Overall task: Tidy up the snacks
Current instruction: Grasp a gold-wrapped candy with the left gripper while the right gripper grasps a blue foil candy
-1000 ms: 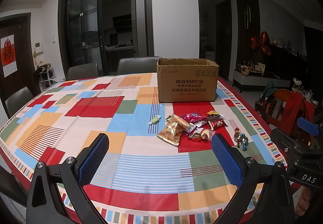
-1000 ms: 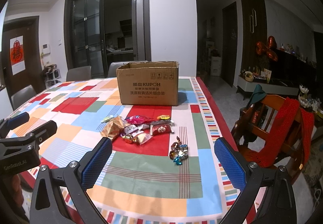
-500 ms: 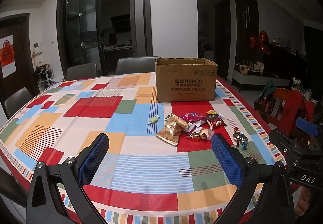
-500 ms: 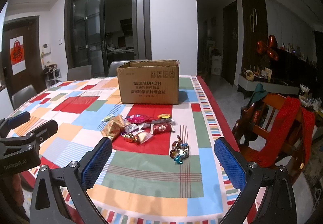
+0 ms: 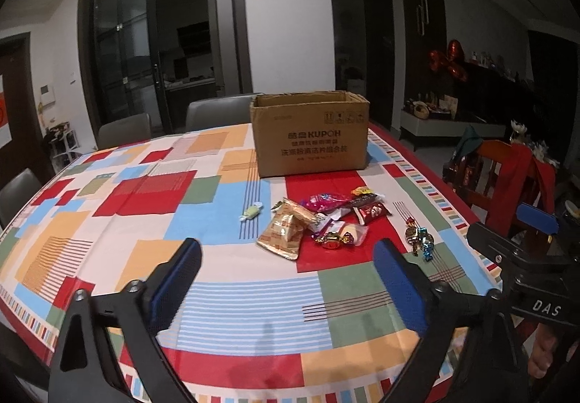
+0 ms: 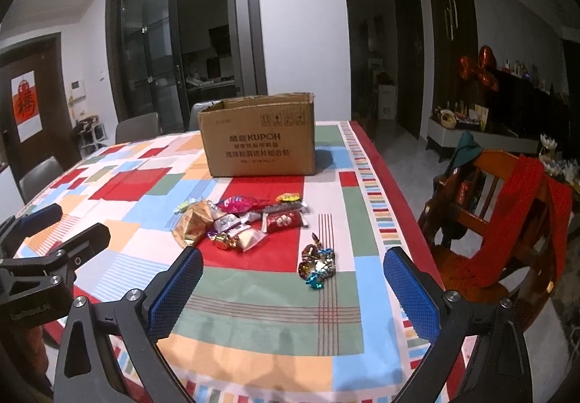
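Left wrist: green candy [image 5: 251, 213] lies diagonally, upper-right to lower-left.

Dim indoor light from overhead, soft shadows, dark doorways at 11 o'clock, strong fisheye bending and black corners.

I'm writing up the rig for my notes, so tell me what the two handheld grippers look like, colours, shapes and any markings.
Both match: the left gripper and the right gripper have black angular frames with silver screw heads, and each finger ends in a blue pad with a fine mesh texture. Seen from the left camera, the right gripper's body shows white letters "DAS". No cables or sleeves are visible.
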`<action>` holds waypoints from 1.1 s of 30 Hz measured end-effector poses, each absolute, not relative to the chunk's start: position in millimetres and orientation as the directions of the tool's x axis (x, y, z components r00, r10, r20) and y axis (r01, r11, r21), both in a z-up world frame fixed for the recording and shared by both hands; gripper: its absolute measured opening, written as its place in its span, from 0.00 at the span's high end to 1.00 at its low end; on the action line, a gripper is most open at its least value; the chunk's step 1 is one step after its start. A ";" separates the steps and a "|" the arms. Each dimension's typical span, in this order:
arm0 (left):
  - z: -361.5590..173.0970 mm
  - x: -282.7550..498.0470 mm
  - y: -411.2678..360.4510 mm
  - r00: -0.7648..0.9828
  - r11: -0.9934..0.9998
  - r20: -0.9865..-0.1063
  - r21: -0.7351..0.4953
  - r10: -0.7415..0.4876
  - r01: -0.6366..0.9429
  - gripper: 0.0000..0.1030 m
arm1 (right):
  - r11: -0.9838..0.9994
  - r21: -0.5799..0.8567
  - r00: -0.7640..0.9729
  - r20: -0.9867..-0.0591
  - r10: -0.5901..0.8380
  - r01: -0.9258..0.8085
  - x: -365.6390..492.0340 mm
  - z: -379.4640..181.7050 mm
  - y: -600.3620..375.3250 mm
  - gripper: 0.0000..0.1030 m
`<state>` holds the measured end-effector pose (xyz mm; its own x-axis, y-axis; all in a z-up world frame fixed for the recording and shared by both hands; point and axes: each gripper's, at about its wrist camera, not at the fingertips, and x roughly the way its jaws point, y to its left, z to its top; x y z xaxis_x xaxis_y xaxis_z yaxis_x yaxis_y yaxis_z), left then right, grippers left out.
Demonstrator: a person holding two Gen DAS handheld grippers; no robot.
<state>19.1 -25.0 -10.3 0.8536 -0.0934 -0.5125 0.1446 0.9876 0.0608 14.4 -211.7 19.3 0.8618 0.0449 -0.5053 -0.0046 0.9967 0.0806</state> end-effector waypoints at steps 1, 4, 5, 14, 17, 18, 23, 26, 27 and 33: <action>-11.8 21.9 -26.5 0.850 0.987 -0.518 0.062 -0.097 0.151 0.11 | 0.997 0.083 0.858 -0.511 0.044 -0.002 14.8 17.8 -210.5 0.07; -16.0 31.4 -31.6 0.843 0.982 -0.527 0.075 -0.106 0.171 0.18 | 0.995 0.099 0.845 -0.533 0.046 0.008 21.0 15.2 -215.9 0.11; -17.6 34.7 -33.5 0.841 0.981 -0.531 0.079 -0.109 0.177 0.20 | 0.995 0.104 0.839 -0.542 0.047 0.012 27.1 13.6 -217.9 0.12; -34.5 69.8 -46.9 0.796 0.973 -0.589 0.071 -0.138 0.221 0.37 | 0.990 0.139 0.779 -0.624 0.063 0.031 62.7 -1.8 -233.6 0.33; -40.8 81.8 -50.7 0.779 0.970 -0.610 0.062 -0.149 0.234 0.42 | 0.988 0.150 0.759 -0.647 0.074 0.032 79.2 -12.2 -243.5 0.39; -43.3 86.6 -52.1 0.771 0.969 -0.617 0.055 -0.156 0.241 0.42 | 0.987 0.154 0.750 -0.657 0.077 0.034 84.1 -15.3 -245.5 0.41; -57.3 109.7 -59.5 0.737 0.965 -0.653 0.035 -0.176 0.261 0.51 | 0.984 0.170 0.709 -0.699 0.088 0.046 104.9 -30.2 -254.0 0.50; -67.6 123.5 -64.5 0.709 0.962 -0.680 0.022 -0.184 0.271 0.54 | 0.982 0.179 0.682 -0.725 0.095 0.054 113.5 -39.5 -258.2 0.54; -71.4 127.9 -66.2 0.701 0.962 -0.688 0.017 -0.187 0.272 0.55 | 0.982 0.180 0.675 -0.732 0.094 0.058 116.0 -41.5 -259.5 0.56; -86.2 146.0 -73.2 0.673 0.961 -0.714 0.000 -0.193 0.275 0.61 | 0.980 0.188 0.645 -0.757 0.102 0.066 127.6 -53.8 -264.4 0.62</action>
<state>146.0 -73.2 -86.2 0.6734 -0.1928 -0.7137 0.2754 0.9613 0.0001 127.6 -264.4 -53.8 0.6451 0.1017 -0.7573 0.0657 0.9800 0.1876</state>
